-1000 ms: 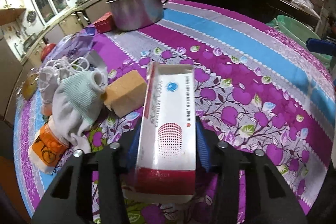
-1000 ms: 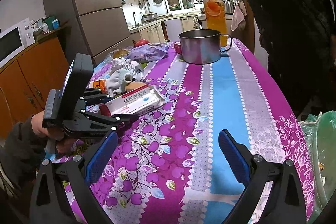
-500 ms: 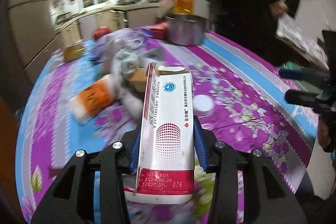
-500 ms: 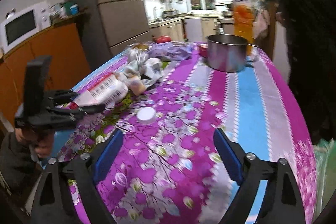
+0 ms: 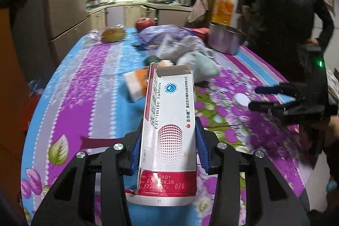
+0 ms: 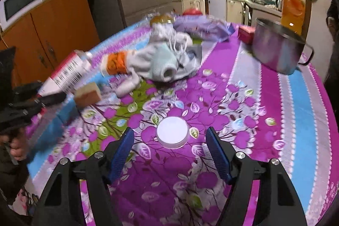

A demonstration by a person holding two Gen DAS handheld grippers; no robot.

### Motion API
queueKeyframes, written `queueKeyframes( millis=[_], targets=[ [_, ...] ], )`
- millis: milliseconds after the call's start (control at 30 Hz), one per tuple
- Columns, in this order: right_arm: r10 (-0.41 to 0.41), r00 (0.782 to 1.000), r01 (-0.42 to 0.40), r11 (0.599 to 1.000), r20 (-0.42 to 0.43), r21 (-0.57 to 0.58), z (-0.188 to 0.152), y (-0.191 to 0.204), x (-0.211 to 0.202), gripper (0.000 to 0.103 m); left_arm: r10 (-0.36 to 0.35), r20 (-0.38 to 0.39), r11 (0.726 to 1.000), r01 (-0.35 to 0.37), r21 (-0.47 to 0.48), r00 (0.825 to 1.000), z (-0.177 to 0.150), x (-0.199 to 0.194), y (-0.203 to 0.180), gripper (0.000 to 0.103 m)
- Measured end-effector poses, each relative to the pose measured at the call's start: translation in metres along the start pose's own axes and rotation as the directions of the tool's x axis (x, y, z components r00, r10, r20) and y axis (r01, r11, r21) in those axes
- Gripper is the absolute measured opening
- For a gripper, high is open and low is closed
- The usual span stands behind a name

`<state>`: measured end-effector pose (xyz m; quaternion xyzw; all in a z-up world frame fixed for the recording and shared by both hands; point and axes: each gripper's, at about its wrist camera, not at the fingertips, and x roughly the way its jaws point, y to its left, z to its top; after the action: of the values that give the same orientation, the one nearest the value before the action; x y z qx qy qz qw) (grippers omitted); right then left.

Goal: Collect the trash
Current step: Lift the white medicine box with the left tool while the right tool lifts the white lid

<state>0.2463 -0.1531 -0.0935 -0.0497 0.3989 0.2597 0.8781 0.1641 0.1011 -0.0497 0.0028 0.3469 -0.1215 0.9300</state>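
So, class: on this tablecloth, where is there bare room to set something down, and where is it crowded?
Free: the blue and purple stripes right of the white lid, below the steel pot, and the cloth nearest the camera. Crowded: the far left, where socks, sponge, purple bag and fruit cluster.

Motion-blurred glove pile (image 6: 163, 60); tablet box (image 5: 169, 130) hiding the tablecloth (image 5: 101, 82) behind it.

Dim warm ceiling light, fisheye warp w/ dark corners, motion blur on far clutter.
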Motion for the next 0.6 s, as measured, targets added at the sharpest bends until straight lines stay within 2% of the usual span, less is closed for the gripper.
queueKeyframes(
  millis=[100, 233, 400, 600],
  targets=[
    [-0.023, 0.999, 0.023, 1.0, -0.03, 0.011, 0.002, -0.001, 0.015, 0.062, 0.015, 0.014, 1.0, -0.014, -0.016, 1.0, 0.002, 0.0, 0.002, 0.041],
    [-0.051, 0.998, 0.051, 0.999, -0.043, -0.003, 0.008, 0.001, 0.022, 0.059, 0.013, 0.025, 1.0, -0.012, -0.018, 1.0, 0.005, 0.003, -0.002, 0.041],
    [-0.084, 0.996, 0.083, 0.996, -0.042, -0.026, 0.006, 0.005, 0.022, 0.041, 0.033, 0.035, 0.999, -0.033, -0.013, 0.999, 0.005, 0.005, -0.01, 0.041],
    [-0.129, 0.992, 0.129, 0.992, 0.016, -0.012, -0.001, 0.012, 0.007, 0.041, 0.066, 0.041, 0.998, -0.065, -0.016, 0.997, 0.002, 0.008, -0.025, 0.041]
  ],
)
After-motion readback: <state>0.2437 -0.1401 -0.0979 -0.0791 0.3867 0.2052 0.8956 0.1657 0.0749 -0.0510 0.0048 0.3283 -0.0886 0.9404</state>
